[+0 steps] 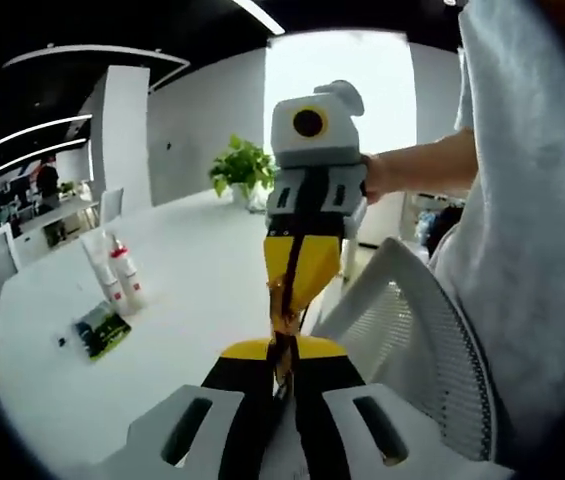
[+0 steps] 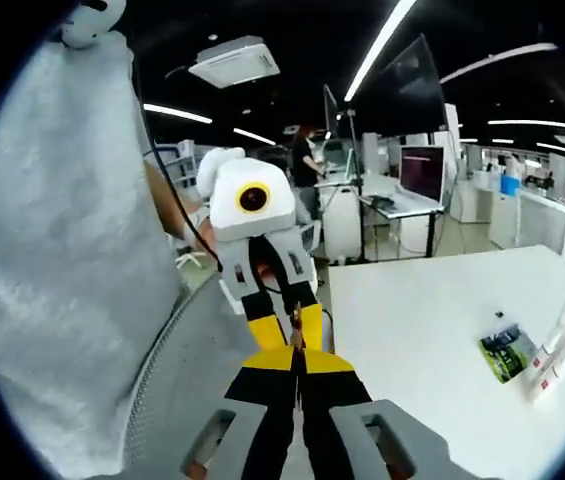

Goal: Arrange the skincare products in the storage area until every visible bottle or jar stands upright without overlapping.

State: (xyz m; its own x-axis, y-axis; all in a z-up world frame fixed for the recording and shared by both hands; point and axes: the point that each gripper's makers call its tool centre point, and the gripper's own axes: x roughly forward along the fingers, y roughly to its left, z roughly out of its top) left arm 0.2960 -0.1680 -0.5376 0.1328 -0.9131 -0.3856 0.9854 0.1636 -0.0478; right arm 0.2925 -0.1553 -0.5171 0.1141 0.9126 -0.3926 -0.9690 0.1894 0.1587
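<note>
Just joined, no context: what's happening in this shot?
A person holds both tools up, tip to tip, facing each other beside a mesh chair, away from the products. The left tool and right tool both look shut and empty. On the white table, two white tubes stand together next to a dark green packet lying flat. Nothing is being handled yet.

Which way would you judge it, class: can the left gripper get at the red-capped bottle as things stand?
Probably not yet. The left gripper is shut tip to tip against the right gripper, beside the chair. The red-capped bottle stands far across the table, though nothing blocks the way.
</note>
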